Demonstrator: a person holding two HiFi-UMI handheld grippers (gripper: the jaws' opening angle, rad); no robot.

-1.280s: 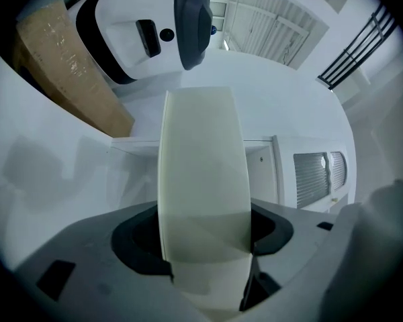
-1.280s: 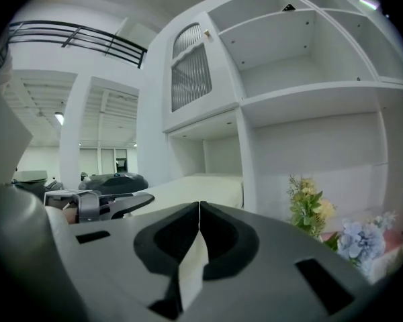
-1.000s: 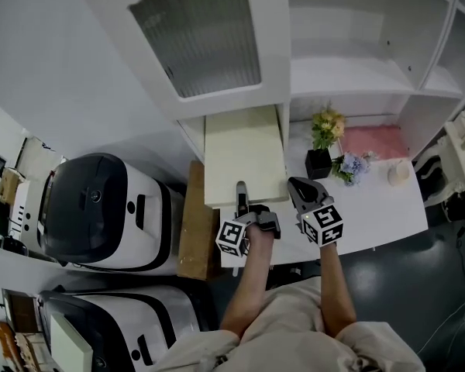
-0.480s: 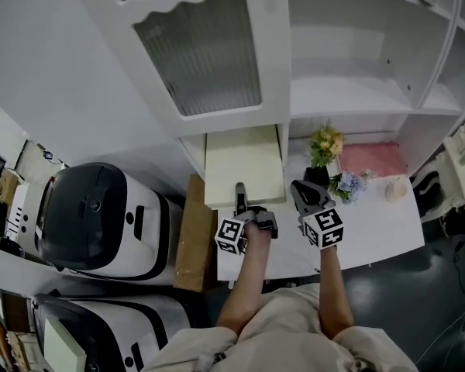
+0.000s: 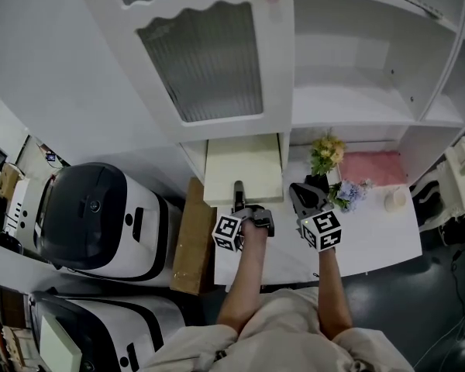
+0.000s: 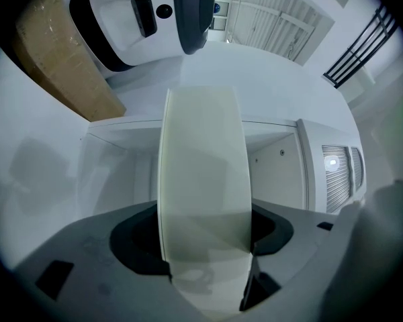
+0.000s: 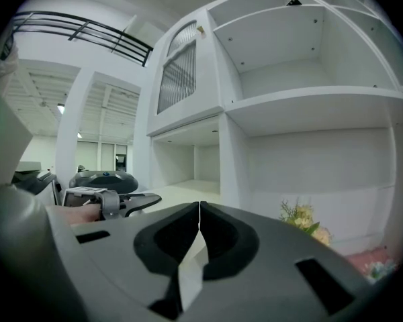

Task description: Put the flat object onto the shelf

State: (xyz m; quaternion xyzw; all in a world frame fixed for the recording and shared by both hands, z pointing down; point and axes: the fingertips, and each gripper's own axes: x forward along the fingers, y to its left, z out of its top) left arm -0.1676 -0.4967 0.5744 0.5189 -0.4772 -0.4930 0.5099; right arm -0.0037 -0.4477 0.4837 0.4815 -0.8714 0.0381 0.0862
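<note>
A flat cream board lies level, its far end reaching into the cabinet's lowest left compartment. My left gripper is shut on the board's near edge. In the left gripper view the board stands edge-on between the jaws and points into the compartment. My right gripper hovers over the white table to the right of the board, shut and holding nothing. In the right gripper view its jaws meet, and the left gripper shows at the left.
A white cabinet with open shelves rises behind the table. On the table stand a black pot of yellow flowers, a pink cloth, blue flowers and a small white item. A cardboard sheet and two robot housings lie left.
The board has slid farther into the lowest compartment and less of it shows outside. Both grippers have moved slightly toward the cabinet.
</note>
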